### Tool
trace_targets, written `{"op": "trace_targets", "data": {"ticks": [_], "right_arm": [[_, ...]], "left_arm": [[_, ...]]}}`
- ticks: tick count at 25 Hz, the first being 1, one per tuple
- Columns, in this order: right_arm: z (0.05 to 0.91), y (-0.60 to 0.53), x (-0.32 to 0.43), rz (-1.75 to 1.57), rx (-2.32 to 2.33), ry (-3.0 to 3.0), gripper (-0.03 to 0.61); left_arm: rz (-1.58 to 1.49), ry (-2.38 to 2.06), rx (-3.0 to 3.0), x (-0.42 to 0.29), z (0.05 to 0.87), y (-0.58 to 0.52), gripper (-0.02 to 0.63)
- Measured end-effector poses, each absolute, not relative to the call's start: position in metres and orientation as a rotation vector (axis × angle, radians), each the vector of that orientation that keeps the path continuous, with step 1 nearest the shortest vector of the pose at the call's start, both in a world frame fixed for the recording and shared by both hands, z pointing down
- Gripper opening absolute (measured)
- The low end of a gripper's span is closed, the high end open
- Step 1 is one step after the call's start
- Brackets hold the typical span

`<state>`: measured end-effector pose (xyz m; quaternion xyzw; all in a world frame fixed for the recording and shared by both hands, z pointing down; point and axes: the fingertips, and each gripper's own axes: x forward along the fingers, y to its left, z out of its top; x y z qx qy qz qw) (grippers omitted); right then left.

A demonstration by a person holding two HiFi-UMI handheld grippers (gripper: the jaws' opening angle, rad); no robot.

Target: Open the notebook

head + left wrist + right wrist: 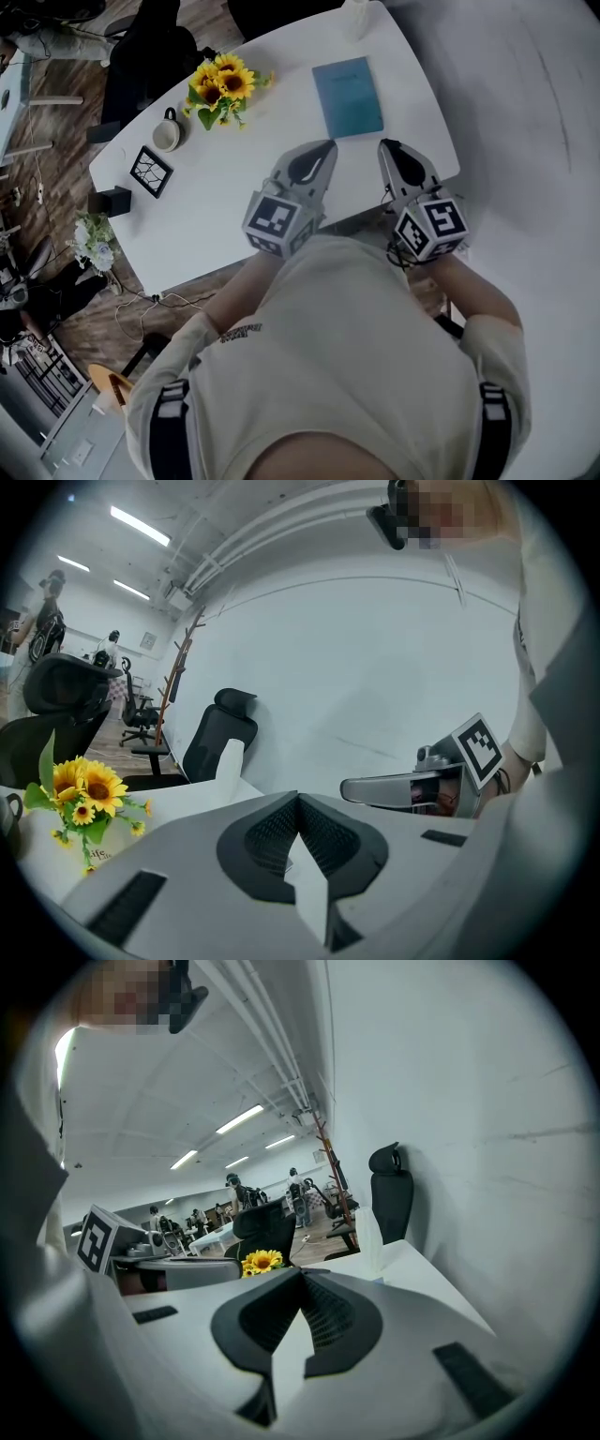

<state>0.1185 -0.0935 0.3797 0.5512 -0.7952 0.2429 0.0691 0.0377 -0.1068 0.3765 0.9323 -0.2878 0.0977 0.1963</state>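
Two tools hang side by side over the near edge of the white tabletop, each held in one of the person's hands. The left tool is clenched: in its own view the dark ribbed pads meet at the tip, with nothing caught between them. The right tool is clenched the same way and is just as empty. Neither tool touches anything on the tabletop.

The blue notebook lies flat and closed on the tabletop, just beyond the two tips and roughly between the lines they point along. Further left on the tabletop are a bunch of sunflowers, a mug beside them, and a small dark frame nearer the edge.
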Motion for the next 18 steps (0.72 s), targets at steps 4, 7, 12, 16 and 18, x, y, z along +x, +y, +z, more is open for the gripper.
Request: {"op": "trace_targets", "data": {"ticks": [4, 7, 12, 16, 18], "right_arm": [[0.394, -0.102, 0.126, 0.747, 1.657, -2.368, 0.005], [0.407, -0.108, 0.131, 0.783, 1.651, -2.344, 0.005], [0.434, -0.121, 0.138, 0.791, 1.622, -2.312, 0.063], [0.462, -0.132, 0.144, 0.804, 1.597, -2.273, 0.095], [0.48, -0.136, 0.147, 0.817, 1.582, -2.243, 0.118]], "left_arm": [[0.326, -0.816, 2.604, 0.045, 0.391, -0.117, 0.008], [0.368, -0.804, 2.58, 0.053, 0.405, -0.123, 0.008], [0.477, -0.772, 2.555, 0.067, 0.439, -0.133, 0.008], [0.532, -0.741, 2.525, 0.083, 0.466, -0.139, 0.008], [0.558, -0.722, 2.508, 0.091, 0.479, -0.141, 0.008]]}}
